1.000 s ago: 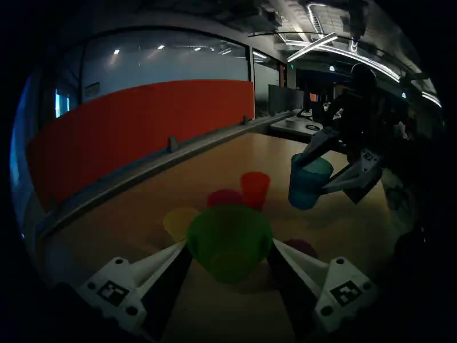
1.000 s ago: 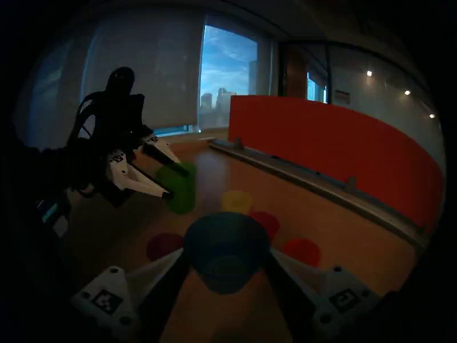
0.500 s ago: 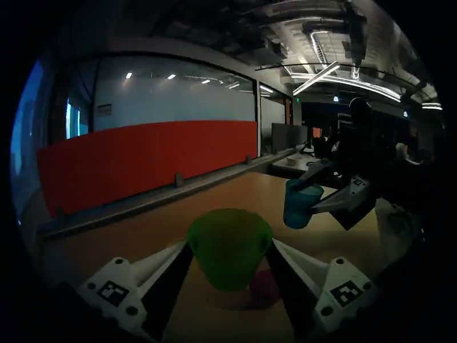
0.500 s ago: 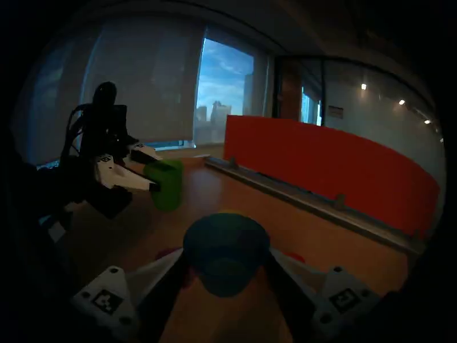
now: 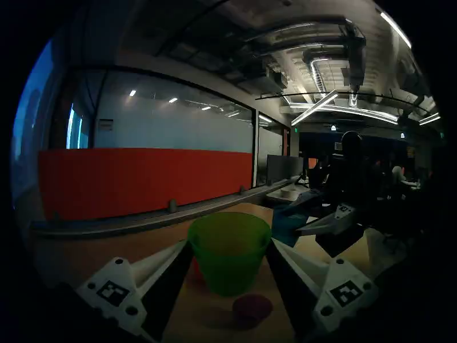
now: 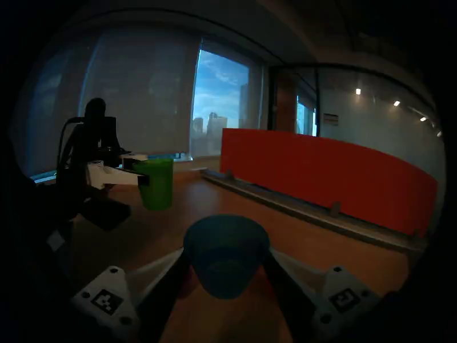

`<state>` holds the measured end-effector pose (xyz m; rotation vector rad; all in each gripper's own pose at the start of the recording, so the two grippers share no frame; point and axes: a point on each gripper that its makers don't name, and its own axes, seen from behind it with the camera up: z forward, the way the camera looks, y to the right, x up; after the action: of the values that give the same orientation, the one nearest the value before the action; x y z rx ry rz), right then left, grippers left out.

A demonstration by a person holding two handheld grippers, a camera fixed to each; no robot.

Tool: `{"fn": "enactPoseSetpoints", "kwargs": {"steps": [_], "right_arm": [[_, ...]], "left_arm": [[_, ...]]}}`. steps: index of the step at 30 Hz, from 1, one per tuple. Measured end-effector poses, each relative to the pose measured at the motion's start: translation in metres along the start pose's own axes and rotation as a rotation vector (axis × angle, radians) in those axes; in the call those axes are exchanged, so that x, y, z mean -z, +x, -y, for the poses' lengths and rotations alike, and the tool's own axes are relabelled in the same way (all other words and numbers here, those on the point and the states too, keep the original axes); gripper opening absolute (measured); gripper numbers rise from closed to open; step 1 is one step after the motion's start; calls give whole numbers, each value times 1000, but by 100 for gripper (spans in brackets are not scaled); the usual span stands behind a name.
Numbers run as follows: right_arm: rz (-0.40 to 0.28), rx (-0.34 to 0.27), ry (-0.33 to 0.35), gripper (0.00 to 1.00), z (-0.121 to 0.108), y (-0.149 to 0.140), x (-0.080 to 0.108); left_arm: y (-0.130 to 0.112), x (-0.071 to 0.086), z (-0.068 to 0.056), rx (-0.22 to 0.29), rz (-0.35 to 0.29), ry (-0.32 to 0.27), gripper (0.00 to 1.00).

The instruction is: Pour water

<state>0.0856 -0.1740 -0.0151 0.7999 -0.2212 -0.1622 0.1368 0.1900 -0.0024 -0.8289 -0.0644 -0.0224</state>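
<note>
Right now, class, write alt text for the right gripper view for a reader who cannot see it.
The right gripper holds a blue cup between its fingers over a wooden table. Farther left, the left gripper holds a green cup upright; a red partition and window stand behind.

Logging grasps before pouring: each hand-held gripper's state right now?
Left hand-held gripper: shut on the green cup.
Right hand-held gripper: shut on the blue cup.

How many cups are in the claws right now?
2. The green cup is in the left claw, the blue cup in the right claw. More cups may be hidden behind them.
</note>
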Motion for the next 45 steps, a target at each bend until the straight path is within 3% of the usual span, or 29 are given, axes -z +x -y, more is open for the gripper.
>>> {"fn": "enactPoseSetpoints", "kwargs": {"steps": [29, 38, 45], "right_arm": [[-153, 14, -1, 89, 11, 28, 3], [-143, 29, -7, 89, 9, 34, 3], [-130, 77, -2, 89, 11, 49, 3]], "left_arm": [[1, -3, -5, -22, 14, -11, 86], [-3, -1, -6, -36, 29, -14, 86], [-11, -1, -12, -41, 41, -17, 86]]}}
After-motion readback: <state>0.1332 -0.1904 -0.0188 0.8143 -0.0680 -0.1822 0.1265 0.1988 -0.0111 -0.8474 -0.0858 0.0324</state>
